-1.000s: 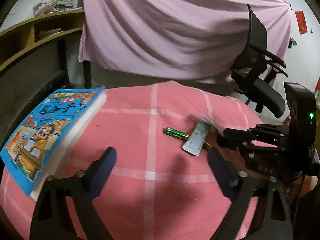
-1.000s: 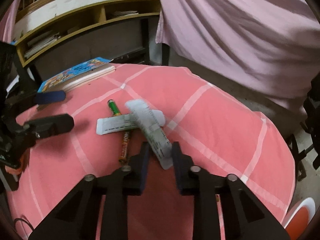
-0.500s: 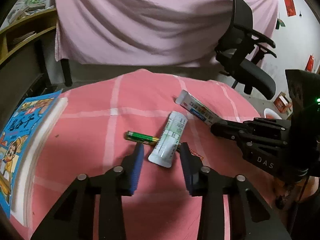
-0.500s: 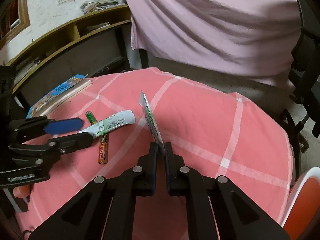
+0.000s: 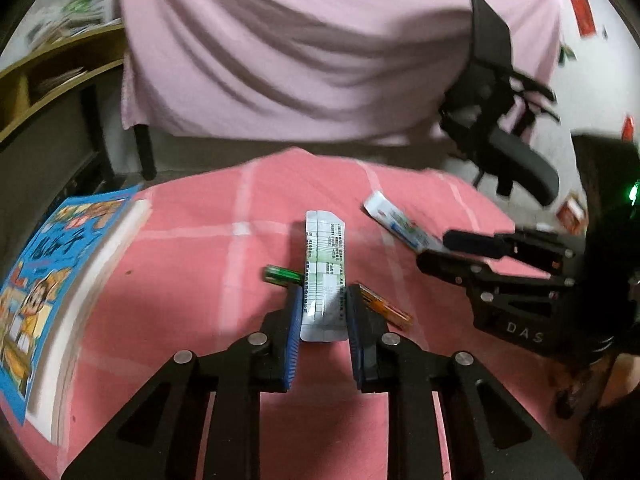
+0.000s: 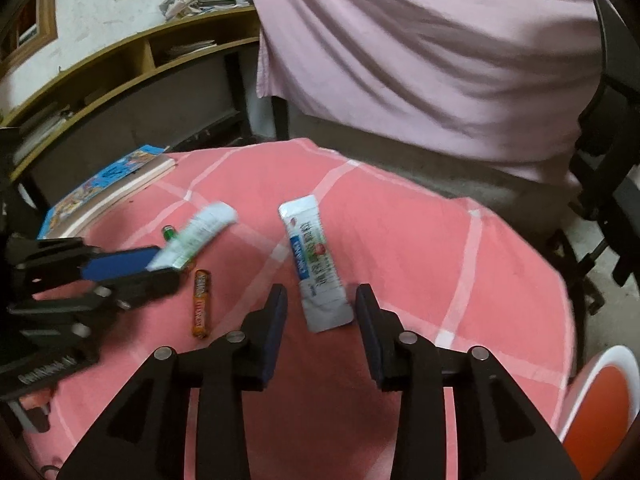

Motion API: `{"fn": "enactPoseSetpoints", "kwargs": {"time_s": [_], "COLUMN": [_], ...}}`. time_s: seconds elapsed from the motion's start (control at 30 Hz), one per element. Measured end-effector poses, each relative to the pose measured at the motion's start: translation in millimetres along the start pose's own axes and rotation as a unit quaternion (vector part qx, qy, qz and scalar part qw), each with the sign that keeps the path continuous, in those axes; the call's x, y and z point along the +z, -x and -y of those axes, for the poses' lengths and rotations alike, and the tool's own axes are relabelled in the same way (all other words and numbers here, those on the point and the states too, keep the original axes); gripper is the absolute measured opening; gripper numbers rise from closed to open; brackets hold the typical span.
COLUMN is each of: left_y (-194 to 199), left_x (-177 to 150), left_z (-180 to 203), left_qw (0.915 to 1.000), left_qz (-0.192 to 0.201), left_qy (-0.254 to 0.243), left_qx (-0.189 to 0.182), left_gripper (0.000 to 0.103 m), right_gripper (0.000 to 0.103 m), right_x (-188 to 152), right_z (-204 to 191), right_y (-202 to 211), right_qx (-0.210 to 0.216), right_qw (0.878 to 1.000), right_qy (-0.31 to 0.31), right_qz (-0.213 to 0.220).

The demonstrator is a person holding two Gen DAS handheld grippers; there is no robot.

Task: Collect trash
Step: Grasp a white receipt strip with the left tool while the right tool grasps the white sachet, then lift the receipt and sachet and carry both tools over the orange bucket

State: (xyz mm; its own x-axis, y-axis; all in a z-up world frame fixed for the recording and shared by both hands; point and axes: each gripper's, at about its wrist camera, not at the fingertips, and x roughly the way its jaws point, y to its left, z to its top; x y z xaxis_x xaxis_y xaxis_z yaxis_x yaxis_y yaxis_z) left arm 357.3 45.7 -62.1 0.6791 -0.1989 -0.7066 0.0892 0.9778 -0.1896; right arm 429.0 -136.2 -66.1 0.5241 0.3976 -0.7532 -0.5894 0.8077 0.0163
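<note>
My left gripper point(image 5: 322, 312) is shut on a white-and-green sachet point(image 5: 324, 276) and holds it over the pink checked tablecloth point(image 5: 192, 264); this shows in the right wrist view too point(image 6: 196, 236). My right gripper point(image 6: 320, 312) is open, with a white-and-blue sachet point(image 6: 314, 268) between its fingers; I cannot tell whether it lies on the cloth. It also shows in the left wrist view point(image 5: 400, 224). A green battery point(image 5: 280, 274) and an orange battery point(image 6: 201, 304) lie on the cloth under the left gripper.
A blue picture book point(image 5: 48, 280) lies on the table's left side. A black office chair point(image 5: 500, 120) stands at the far right. A pink sheet point(image 5: 300, 52) hangs behind. Wooden shelves point(image 6: 120, 64) stand at the left. An orange-and-white bin point(image 6: 600, 404) sits beside the table.
My left gripper has closed on the white-and-green sachet and lifted it. My right gripper has opened, and the white-and-blue sachet, held edge-up before, now lies flat-side up between its fingers.
</note>
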Motion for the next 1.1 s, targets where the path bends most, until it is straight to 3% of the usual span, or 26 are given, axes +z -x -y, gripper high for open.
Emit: {"fn": "enactPoseSetpoints", "kwargs": {"time_s": [0.17, 0.27, 0.37, 0.57, 0.77, 1.1], "left_y": [3.7, 3.2, 5.1, 17.3, 38.3, 80.7], "left_x": [-1.6, 1.2, 2.9, 0.7, -5.7, -29.9], "left_z": [-16.9, -15.2, -11.0, -8.3, 5.5, 28.0], "left_qw": [0.9985, 0.9985, 0.9988, 0.9983, 0.9953, 0.9745], "left_qz": [0.004, 0.002, 0.005, 0.035, 0.094, 0.215], "left_qy": [0.055, 0.054, 0.048, 0.045, 0.017, -0.039], "left_qx": [0.002, 0.004, 0.006, 0.006, 0.016, 0.049], "left_gripper": [0.018, 0.018, 0.018, 0.018, 0.018, 0.018], "right_gripper": [0.034, 0.033, 0.021, 0.020, 0.020, 0.020], "right_x": [5.0, 5.5, 4.0, -2.0, -10.6, -36.0], "right_z": [-3.0, -5.1, -7.5, -15.9, -17.3, -26.3], "right_y": [-6.3, -11.0, -11.4, -4.9, 27.7, 90.1], "right_qx": [-0.005, -0.006, -0.010, -0.026, -0.038, -0.074], "right_qw": [1.000, 1.000, 0.999, 0.999, 0.997, 0.978], "right_qy": [0.017, 0.025, 0.029, 0.033, 0.019, 0.004], "right_qz": [-0.005, -0.013, -0.017, -0.009, 0.067, 0.196]}}
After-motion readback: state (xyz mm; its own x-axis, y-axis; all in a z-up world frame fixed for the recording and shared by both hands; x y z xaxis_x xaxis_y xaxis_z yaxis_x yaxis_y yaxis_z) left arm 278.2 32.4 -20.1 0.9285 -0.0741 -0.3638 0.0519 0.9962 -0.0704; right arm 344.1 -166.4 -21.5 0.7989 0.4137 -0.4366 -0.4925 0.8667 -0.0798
